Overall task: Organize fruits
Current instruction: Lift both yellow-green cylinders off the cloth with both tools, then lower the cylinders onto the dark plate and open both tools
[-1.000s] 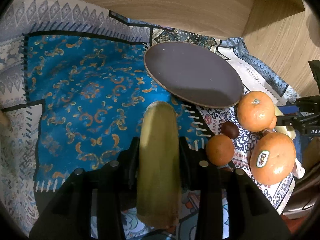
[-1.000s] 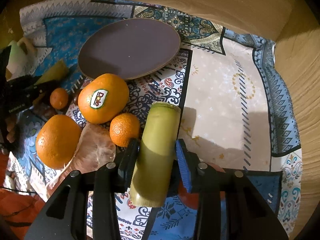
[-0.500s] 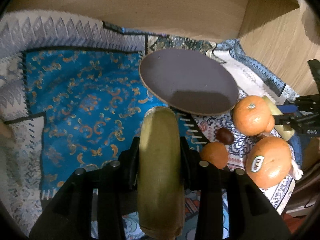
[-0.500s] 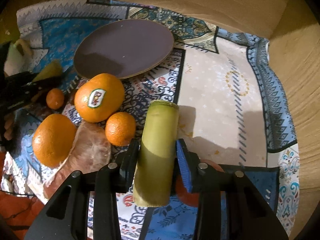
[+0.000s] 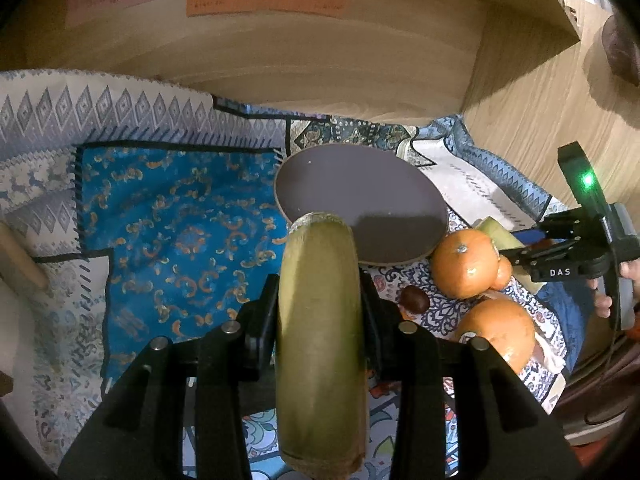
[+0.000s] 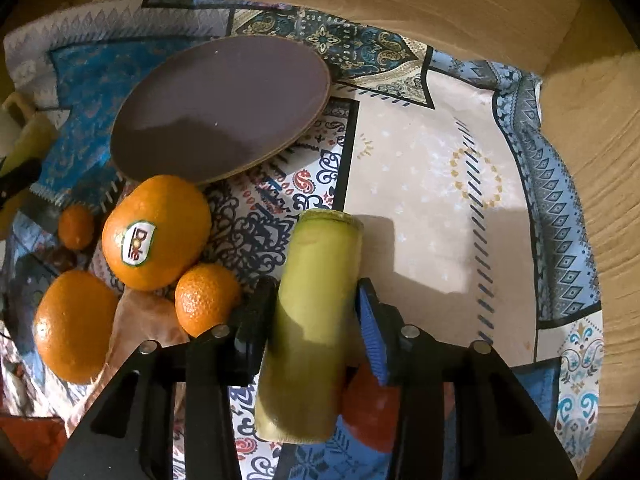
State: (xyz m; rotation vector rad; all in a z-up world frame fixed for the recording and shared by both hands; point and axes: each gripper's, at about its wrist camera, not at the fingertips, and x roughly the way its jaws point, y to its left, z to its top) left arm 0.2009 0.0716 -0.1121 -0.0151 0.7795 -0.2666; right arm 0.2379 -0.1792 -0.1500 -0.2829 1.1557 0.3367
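Brown plate point(image 6: 224, 108) holds nothing; we grip one green stalk per gripper; oranges point(image 6: 156, 232) remain beside the plate.

Blue-patterned cloth point(image 5: 180, 232), brown plate point(image 5: 360, 196)

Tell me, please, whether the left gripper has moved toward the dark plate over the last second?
Yes. The left gripper, shut on its green stalk piece, has advanced: the stalk's tip now overlaps the near rim of the dark plate; earlier it stopped short.
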